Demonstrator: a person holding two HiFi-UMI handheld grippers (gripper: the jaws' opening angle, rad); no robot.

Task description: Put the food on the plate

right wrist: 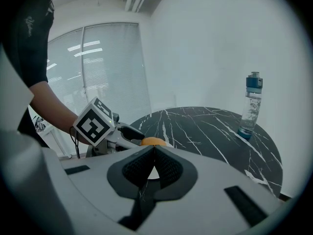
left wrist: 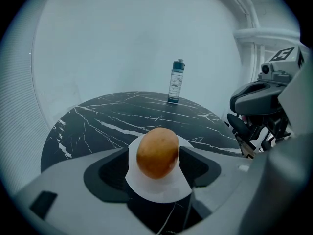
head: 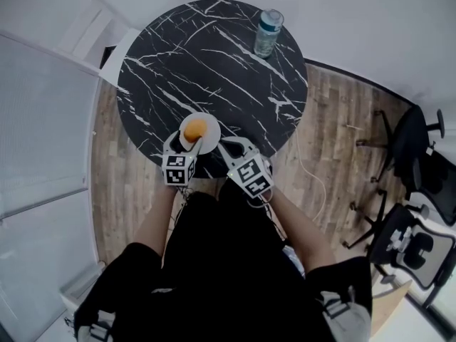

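Note:
A round orange-brown piece of food (head: 196, 128) (left wrist: 157, 152) lies on a small white plate (head: 209, 142) (left wrist: 161, 190) at the near edge of the black marble table (head: 214, 63). My left gripper (head: 187, 142) (left wrist: 154, 156) reaches in from the near side, and its two jaws press on the plate's sides. Just right of the plate, my right gripper (head: 222, 147) (right wrist: 154, 153) is shut with nothing in it. In the right gripper view, the food (right wrist: 152, 141) peeks over the closed jaws, beside the left gripper's marker cube (right wrist: 95, 124).
A clear water bottle with a blue cap (head: 268, 33) (left wrist: 176, 81) (right wrist: 250, 106) stands at the table's far right edge. Black office chairs (head: 420, 155) stand on the wooden floor to the right. A white piece of furniture (head: 92, 34) is at the far left.

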